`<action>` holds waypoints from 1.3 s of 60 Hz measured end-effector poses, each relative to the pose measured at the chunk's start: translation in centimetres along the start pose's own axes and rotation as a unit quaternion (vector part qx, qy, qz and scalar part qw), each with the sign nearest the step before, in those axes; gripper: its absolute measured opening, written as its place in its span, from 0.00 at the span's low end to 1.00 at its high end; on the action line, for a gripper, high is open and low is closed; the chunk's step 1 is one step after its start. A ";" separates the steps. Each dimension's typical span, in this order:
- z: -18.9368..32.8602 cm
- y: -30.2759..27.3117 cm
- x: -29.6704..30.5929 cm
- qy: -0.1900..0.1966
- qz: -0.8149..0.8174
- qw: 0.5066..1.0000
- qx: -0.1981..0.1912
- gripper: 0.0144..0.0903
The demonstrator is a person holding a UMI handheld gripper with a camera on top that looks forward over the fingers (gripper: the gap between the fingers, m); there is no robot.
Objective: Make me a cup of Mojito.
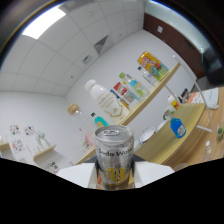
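Item: silver aluminium soda-water can with yellow lower label (114,156), upright relative to my fingers, its unopened pull-tab top facing the camera; it sits between my two white fingers (75,176), which press on it from both sides, so my gripper (115,177) is closed on the can and holds it lifted, the whole view tilted; the fingertips themselves are largely hidden behind the dark lower part of the view.

Beyond the can: a clear glass bottle with a round cork-coloured stopper (76,116); just beside it a large white plastic bottle with a white cap (102,99); a small bottle with a teal-and-yellow label (100,120) near the can's top.

Further along: a long pale wooden counter (192,125) carrying a blue plastic jug with a white top (177,127) and a white rounded vessel (148,135), which I cannot identify more closely.

On the wall behind: a light wooden shelf (150,97) with assorted colourful bottles and a yellow-orange packet (152,65).

Above: a white panelled ceiling with a bright rectangular light panel (45,22).
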 end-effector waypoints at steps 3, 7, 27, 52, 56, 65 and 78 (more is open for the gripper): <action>0.2 0.6 -0.2 0.006 -0.068 0.998 -0.003 0.48; 0.7 2.0 0.0 0.015 -0.141 0.990 -0.011 0.48; 2.3 13.3 7.8 0.055 -0.310 0.942 -0.120 0.48; 2.0 19.7 12.3 0.070 -0.341 0.917 -0.192 0.48; 2.1 20.2 12.6 0.073 -0.343 0.915 -0.198 0.48; 2.1 20.8 12.9 0.075 -0.339 0.916 -0.200 0.48; 1.3 20.7 13.0 0.089 -0.333 0.919 -0.189 0.50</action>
